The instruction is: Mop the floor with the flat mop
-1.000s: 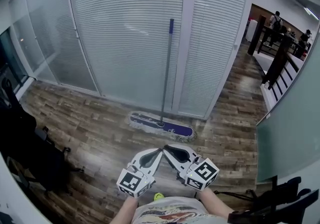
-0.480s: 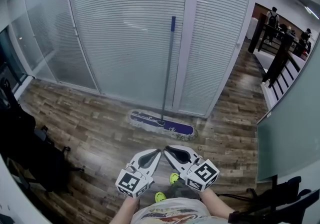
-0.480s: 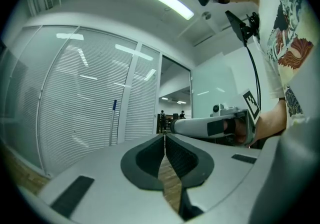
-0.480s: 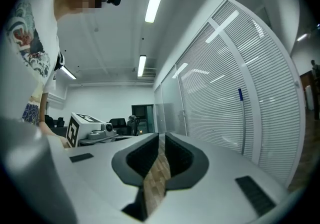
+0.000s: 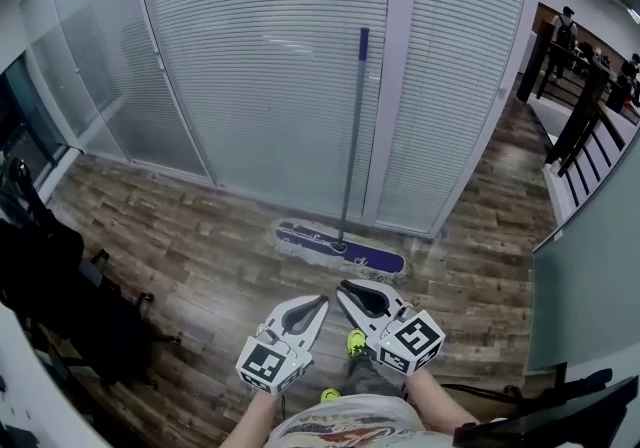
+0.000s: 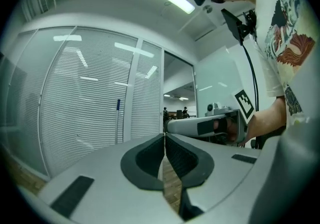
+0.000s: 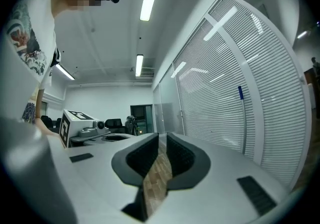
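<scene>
Straight off: left gripper [image 5: 316,305] and right gripper [image 5: 350,291] are held side by side, tips near each other, both pointing level at a glass wall [image 5: 260,66] with shut slatted blinds. A white post [image 5: 400,86] in that wall stands ahead of the right gripper. Black chairs [image 5: 50,286] sit well off the left gripper's outer side. A dark railing [image 5: 585,116] with people [image 5: 565,31] behind it is far off past the right gripper's outer side, and a frosted panel [image 5: 600,256] runs along that side, nearer. A yellow-green shoe [image 5: 355,341] shows just under the right gripper, on the wood floor [image 5: 200,256]. The floor between the gripper tips and the wall is bare planks, with only the mop on it.

Left gripper: jaws pressed together, nothing between them. Right gripper: jaws closed too, with only a thin slit of floor showing behind the tips, and it holds nothing.

Flat mop [image 5: 345,186] stands ahead of both grippers, apart from them, untouched. Its mop head [image 5: 340,249] lies flat on the floor just beyond the tips, at the foot of the wall and slightly skewed to it. Its handle [image 5: 352,136] leans up against the blinds beside the post, blue cap on top. In the left gripper view the handle is left of the jaws; in the right gripper view it is right of them.
</scene>
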Tool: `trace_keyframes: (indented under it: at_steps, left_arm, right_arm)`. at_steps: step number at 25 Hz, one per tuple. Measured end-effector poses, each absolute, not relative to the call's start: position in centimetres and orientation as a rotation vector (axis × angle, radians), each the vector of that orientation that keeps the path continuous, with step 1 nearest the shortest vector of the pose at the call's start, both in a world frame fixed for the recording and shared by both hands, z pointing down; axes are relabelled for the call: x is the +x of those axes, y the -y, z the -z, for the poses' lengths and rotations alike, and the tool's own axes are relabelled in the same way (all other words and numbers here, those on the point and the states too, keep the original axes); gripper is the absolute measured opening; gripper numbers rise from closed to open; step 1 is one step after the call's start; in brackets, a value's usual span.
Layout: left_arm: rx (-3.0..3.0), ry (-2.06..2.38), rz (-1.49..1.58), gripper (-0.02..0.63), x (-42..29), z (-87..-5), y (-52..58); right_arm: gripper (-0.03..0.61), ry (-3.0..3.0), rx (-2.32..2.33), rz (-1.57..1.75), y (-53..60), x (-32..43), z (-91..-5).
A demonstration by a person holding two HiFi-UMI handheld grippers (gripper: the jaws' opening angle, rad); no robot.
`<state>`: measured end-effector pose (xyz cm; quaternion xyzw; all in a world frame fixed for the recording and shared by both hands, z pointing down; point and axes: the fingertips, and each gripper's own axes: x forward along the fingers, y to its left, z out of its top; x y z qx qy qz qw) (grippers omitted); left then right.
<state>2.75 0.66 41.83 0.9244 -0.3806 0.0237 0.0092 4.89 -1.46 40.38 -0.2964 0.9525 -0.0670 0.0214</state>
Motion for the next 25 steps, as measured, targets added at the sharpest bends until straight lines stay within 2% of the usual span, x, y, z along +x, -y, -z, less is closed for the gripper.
trace_keyframes:
  at_steps: [18, 25]
  left_arm:
    - [2.847, 1.226, -0.166, 0.014, 9.4, -41.9, 24.2]
    - [2.803, 1.250, -0.170, 0.015, 11.4, -43.1, 30.4]
  right_arm:
    - [0.048, -2.966, -0.828, 0.224, 26.3, 9.9, -40.2]
    - [0.048, -2.993, -0.777, 0.237, 32.6, 11.8, -41.4]
